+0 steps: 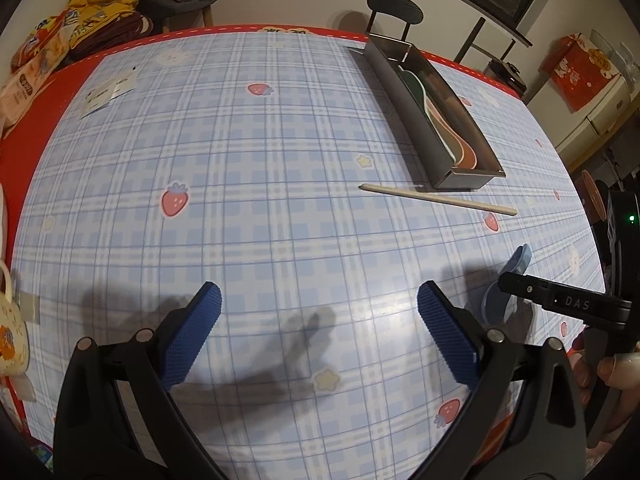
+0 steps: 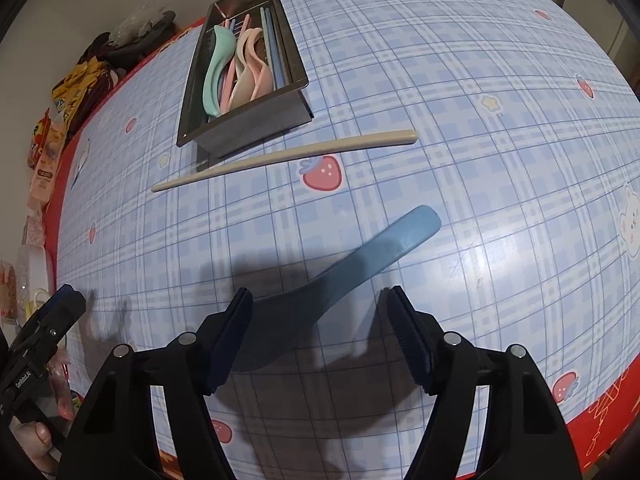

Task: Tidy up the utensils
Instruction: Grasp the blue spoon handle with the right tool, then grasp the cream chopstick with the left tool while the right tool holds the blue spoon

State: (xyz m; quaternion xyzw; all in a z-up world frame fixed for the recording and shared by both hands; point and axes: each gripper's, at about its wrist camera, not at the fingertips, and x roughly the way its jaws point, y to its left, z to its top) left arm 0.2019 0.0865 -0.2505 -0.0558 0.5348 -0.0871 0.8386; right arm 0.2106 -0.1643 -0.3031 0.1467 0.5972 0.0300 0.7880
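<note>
The worktop (image 2: 500, 128), covered by a blue checked cloth printed with strawberries, was seen from both wrist cameras. The right gripper (image 2: 320, 308) was held low over the cloth, jaws partly open, with the bowl end of a blue spoon (image 2: 360, 264) lying between them; the left pad stood at the spoon's edge, though contact could not be confirmed, and the right pad stood clear of it. The spoon's handle pointed away from the gripper toward the upper right. Beyond it, a single beige chopstick (image 2: 288, 156) lay flat on the cloth, just beside the near end of a metal tray (image 2: 256, 124). Inside the tray, green, pink and cream spoons (image 2: 236, 68) and several chopsticks were stacked lengthwise. The left gripper (image 1: 320, 308) hovered over bare cloth with jaws wide and nothing between them. At the worktop's far edge, folded clothes (image 1: 100, 12) were piled, and a mug (image 1: 12, 332) stood at the left edge.
</note>
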